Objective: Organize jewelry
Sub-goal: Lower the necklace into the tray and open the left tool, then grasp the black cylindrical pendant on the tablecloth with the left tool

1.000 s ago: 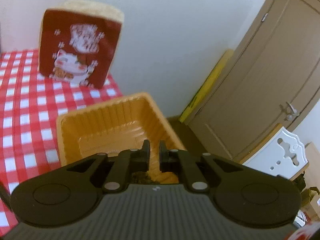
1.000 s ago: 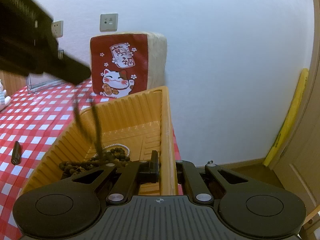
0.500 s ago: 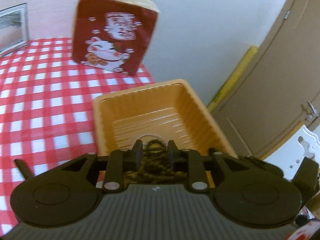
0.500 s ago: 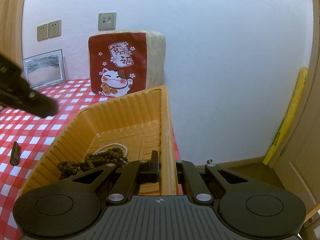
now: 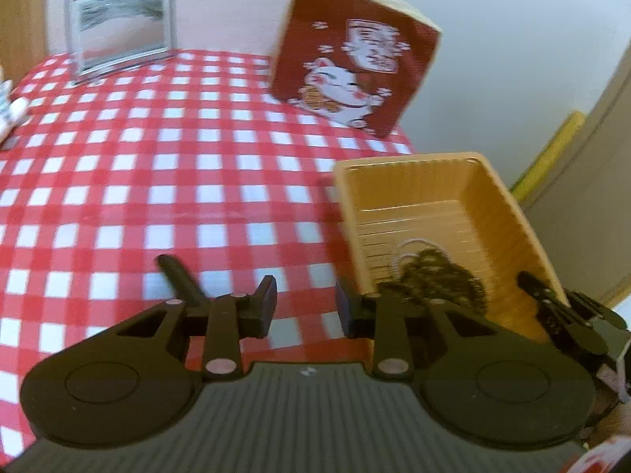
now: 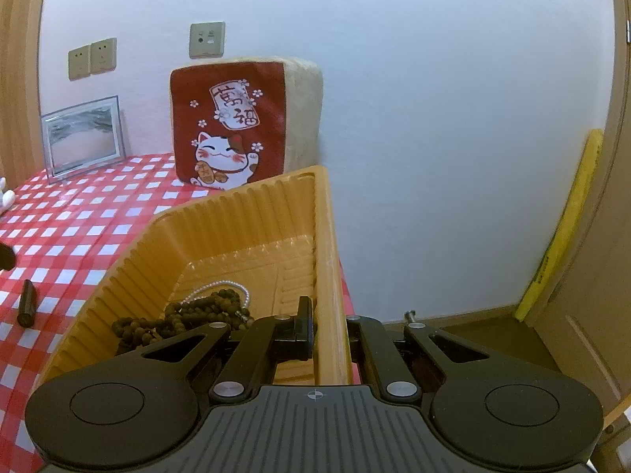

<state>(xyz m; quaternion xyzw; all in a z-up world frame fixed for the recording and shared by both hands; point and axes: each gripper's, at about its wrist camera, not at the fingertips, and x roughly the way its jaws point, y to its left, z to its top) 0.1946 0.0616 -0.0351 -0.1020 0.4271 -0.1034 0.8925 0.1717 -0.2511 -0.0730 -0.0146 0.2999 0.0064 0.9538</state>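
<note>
Jewelry: dark wooden bead strand heaped over a white pearl string in the ribbed orange plastic tray on checked cloth. Likely light, limp, tangle-prone; pinch a bunched loop. Left gripper has just been opening, empty. Right gripper clamps the tray's wall.
</note>
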